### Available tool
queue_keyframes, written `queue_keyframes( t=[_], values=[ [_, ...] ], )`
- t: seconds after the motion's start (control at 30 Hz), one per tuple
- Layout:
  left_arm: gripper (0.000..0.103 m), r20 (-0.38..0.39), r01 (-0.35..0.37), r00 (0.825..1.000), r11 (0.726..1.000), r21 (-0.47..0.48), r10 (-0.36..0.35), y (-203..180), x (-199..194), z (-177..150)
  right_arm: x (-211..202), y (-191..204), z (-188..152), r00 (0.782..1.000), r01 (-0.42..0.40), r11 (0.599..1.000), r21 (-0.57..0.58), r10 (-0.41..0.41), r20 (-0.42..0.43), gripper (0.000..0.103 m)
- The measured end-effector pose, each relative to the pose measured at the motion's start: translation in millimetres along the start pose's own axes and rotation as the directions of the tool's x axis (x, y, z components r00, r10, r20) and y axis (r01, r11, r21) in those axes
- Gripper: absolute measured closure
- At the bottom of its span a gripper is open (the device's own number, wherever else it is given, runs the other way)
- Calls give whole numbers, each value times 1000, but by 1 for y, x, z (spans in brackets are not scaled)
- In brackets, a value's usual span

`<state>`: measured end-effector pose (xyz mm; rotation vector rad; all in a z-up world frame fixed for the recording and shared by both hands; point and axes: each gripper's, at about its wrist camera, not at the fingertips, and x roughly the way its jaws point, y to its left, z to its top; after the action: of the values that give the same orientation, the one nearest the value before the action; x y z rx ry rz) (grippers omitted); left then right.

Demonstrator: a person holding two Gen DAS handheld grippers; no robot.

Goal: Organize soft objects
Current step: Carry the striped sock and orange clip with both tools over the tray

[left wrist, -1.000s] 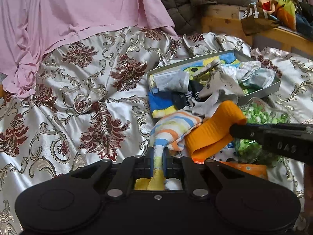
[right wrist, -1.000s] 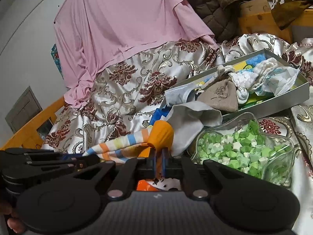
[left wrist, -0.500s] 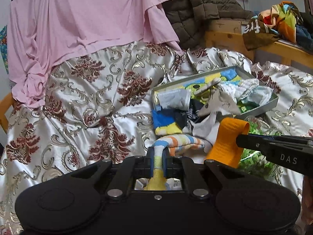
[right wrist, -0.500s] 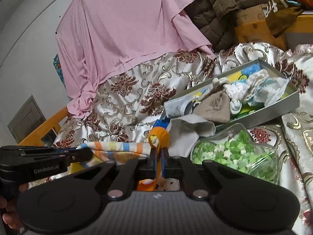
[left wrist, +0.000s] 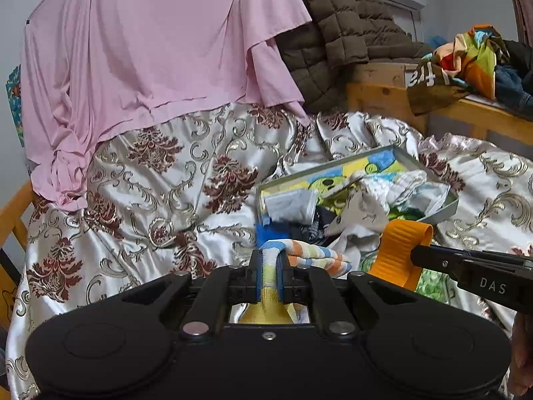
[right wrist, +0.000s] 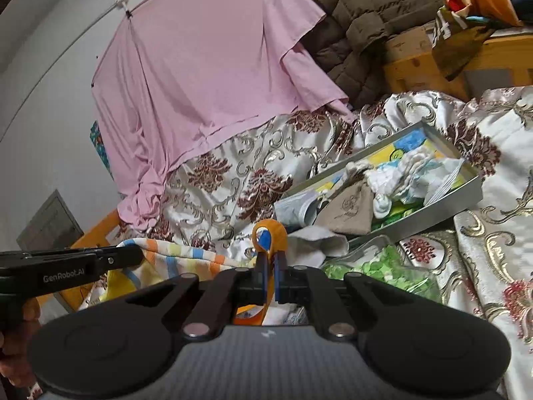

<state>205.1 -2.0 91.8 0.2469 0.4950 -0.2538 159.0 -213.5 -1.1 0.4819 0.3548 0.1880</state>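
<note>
A sock with pastel stripes [left wrist: 313, 255] and an orange cuff [left wrist: 398, 253] hangs stretched between both grippers above the bed. My left gripper [left wrist: 269, 256] is shut on its striped, yellow-toed end. My right gripper [right wrist: 269, 260] is shut on the orange cuff [right wrist: 269, 233], which loops above its fingertips. In the right wrist view the striped part [right wrist: 186, 256] runs left to the left gripper [right wrist: 140, 255]. The right gripper [left wrist: 414, 256] enters the left wrist view from the right. Behind lies a grey tray [right wrist: 433, 213] filled with socks, pouches and small cloths.
A glass dish of green and white paper stars [right wrist: 383, 266] sits just below the tray. A floral satin cover [left wrist: 166, 183] spreads to the left. A pink garment [left wrist: 150, 50] and a brown jacket [left wrist: 339, 26] hang behind. A wooden ledge [left wrist: 466, 106] holds colourful clothes.
Both grippers have risen with the sock, lifting it off the pile beside the tray. The sock now hangs stretched between them, and the scene sits lower in both views.
</note>
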Motion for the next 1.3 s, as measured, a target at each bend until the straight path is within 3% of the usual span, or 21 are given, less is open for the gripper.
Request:
queue_keyframes(
  t=[0.27, 0.37, 0.57, 0.8, 1.03, 1.3],
  values=[
    [95, 55, -6, 998, 1000, -5, 6, -17, 5, 33, 4, -10, 40, 999, -20, 999, 39, 18, 35, 99],
    [95, 91, -7, 996, 999, -32, 10, -22, 23, 53, 20, -14, 65, 999, -7, 999, -40, 8, 38, 99],
    [95, 175, 4, 984, 993, -114, 16, -27, 82, 98, 77, -34, 122, 999, 44, 989, -139, -41, 24, 99],
    [95, 216, 18, 976, 978, -208, 28, -27, 170, 131, 160, -74, 162, 995, 99, 986, -137, -101, -5, 99],
    [95, 175, 36, 984, 959, -281, 14, -32, 244, 127, 221, -108, 159, 983, 146, 983, -113, -157, -90, 99],
    [95, 81, 94, 994, 955, -281, -74, -51, 287, 94, 236, -124, 150, 967, 185, 972, -143, -206, -147, 98]
  ],
)
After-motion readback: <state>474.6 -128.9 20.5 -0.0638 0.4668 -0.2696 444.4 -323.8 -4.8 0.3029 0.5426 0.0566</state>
